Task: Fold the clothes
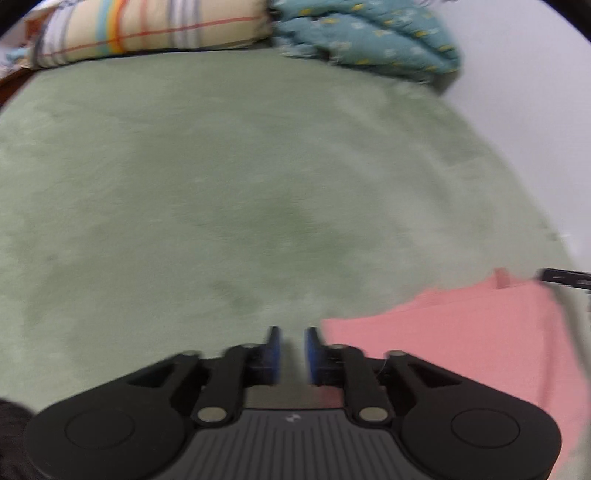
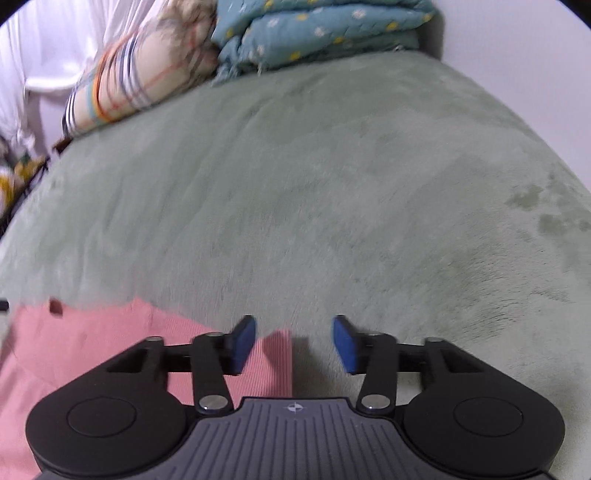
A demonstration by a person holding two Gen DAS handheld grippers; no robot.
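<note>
A pink ribbed garment (image 1: 461,339) lies flat on the green bed cover (image 1: 221,184), at the lower right of the left wrist view. It also shows in the right wrist view (image 2: 92,347) at the lower left. My left gripper (image 1: 293,338) hovers just left of the garment's edge, its blue pads a narrow gap apart with nothing between them. My right gripper (image 2: 293,328) is open and empty above the garment's right edge; its left pad (image 2: 243,343) is over the pink cloth.
A striped pillow (image 1: 147,29) and a folded teal floral quilt (image 1: 369,37) lie at the head of the bed. A white wall (image 1: 535,110) runs along the right side. The green cover (image 2: 332,184) spreads wide ahead of both grippers.
</note>
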